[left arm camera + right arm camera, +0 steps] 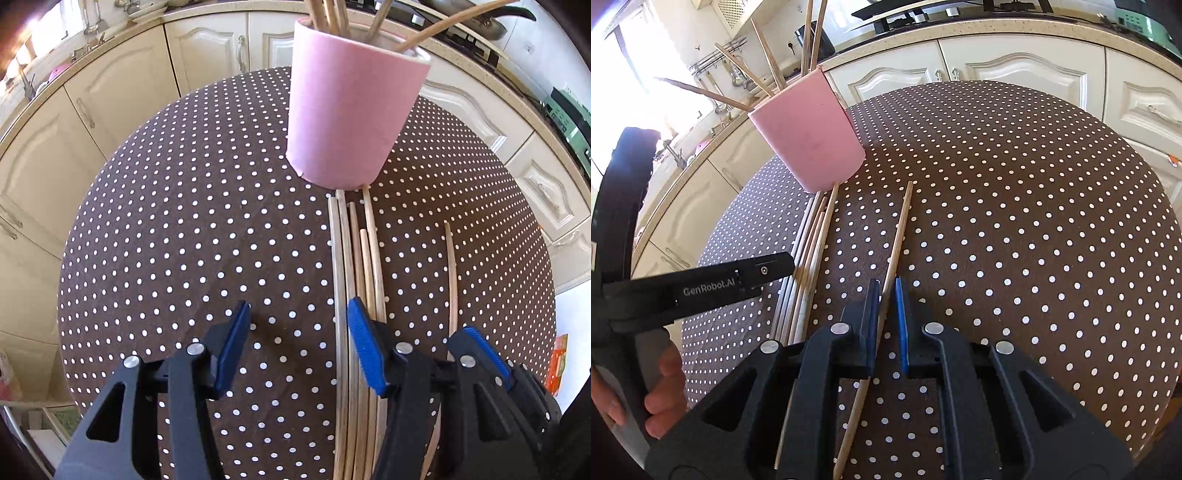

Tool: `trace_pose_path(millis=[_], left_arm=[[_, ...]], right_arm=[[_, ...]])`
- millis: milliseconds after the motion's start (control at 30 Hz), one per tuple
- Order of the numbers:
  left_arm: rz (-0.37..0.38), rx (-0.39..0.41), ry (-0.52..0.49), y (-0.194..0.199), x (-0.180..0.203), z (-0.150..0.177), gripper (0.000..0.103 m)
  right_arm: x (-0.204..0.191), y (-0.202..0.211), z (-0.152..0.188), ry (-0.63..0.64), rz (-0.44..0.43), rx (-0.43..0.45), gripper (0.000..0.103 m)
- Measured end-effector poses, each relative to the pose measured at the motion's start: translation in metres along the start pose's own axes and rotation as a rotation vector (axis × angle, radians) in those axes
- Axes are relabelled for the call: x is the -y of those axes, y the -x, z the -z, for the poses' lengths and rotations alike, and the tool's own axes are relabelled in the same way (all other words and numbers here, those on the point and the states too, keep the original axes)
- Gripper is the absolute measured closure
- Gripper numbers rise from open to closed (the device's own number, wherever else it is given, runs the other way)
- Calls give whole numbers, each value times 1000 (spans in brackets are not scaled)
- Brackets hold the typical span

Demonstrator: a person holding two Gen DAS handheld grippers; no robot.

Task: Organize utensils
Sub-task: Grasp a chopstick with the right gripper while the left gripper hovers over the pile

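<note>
Left wrist view: left gripper (297, 345) half open, holding nothing, over a dotted brown tablecloth (184, 240); 5 bundled wooden sticks (356, 258) at 12 o'clock touch a smooth pink cup (351, 110).

Right wrist view: right gripper (887, 295) clamps 1 single stick (899, 229); cup at 10 o'clock.

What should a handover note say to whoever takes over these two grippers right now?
Right gripper: shut on a single chopstick lying apart from the rest.
Left gripper: open, empty, above the bundle of chopsticks on the dotted table.
Pink cup: upright at the bundle's far end, several sticks already in it.
Left: put the gripped stick into the cup, then the bundle.
</note>
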State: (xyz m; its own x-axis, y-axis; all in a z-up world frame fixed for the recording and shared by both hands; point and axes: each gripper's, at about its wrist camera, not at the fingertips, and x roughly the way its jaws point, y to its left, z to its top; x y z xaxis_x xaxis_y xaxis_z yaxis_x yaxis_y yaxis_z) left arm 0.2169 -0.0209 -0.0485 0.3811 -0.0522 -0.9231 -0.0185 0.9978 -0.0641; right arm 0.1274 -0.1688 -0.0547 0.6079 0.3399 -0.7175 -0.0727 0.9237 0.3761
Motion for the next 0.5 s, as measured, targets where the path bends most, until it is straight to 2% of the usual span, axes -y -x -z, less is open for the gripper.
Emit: trace_pose_path(millis=[133,200,300,433,500], left_arm=[[-47,-40,-18,0,-1,-1,48],[-36,-70,-49,-2,1,1,48],[-76,-37,-69,0,7,6,44],[-71,-9,-45,-1,6,0,44],[-50,41,-98,1,6,4,59]], right_arm=[[3,2,1,-3,-11,0,94],[6,2,0,-8,-19,-6,94],[9,0,-4,-13,-30,-12,94],[7,-1,-6,1,-20,-8,94],[7,-1,-5,-9,-23,-3,94]])
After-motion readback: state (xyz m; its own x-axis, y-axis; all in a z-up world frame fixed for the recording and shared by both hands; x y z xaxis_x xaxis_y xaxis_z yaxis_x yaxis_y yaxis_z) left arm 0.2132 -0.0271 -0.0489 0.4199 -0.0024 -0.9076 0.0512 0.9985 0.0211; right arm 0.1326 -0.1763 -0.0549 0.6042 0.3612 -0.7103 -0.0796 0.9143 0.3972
